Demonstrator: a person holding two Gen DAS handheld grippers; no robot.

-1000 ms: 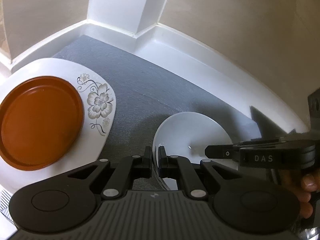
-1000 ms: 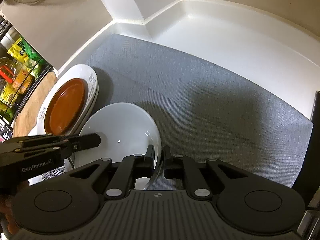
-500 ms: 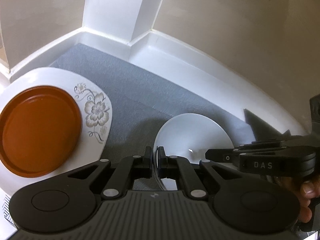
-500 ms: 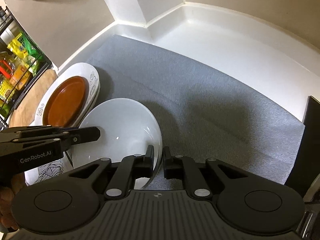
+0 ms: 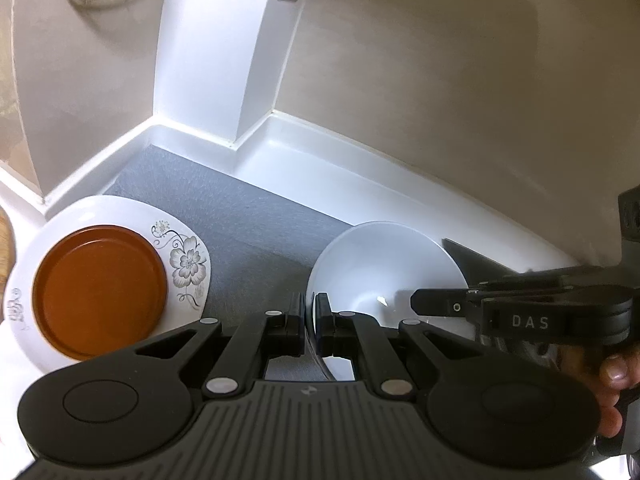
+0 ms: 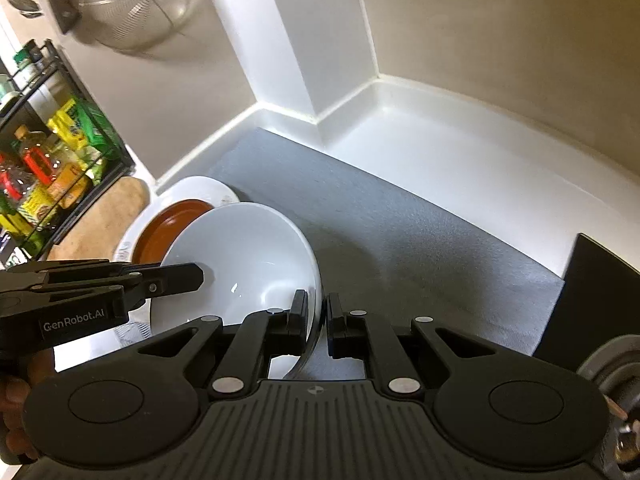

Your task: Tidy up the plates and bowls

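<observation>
A plain white bowl [image 5: 384,260] [image 6: 244,252] hangs in the air above the grey mat [image 5: 248,224] [image 6: 400,232], held from both sides. My left gripper [image 5: 309,314] is shut on the bowl's left rim. On the opposite rim my right gripper [image 6: 318,316] is shut too, and its black body with a hand behind it shows at the right of the left wrist view. Left of the bowl a brown plate [image 5: 98,290] [image 6: 168,224] rests on a white flowered plate [image 5: 188,260] [image 6: 208,190] on the mat.
A white counter ledge [image 6: 440,140] and pillar [image 5: 224,60] back the mat. A metal mesh bowl [image 6: 136,4] hangs on the wall. A wire rack of bottles and packets [image 6: 44,160] and a wooden board [image 6: 104,216] lie at left; a black object [image 6: 592,296] stands at right.
Both grippers have risen together with the white bowl, lifting it off the mat. The stacked plates stay where they were and now look farther below.
</observation>
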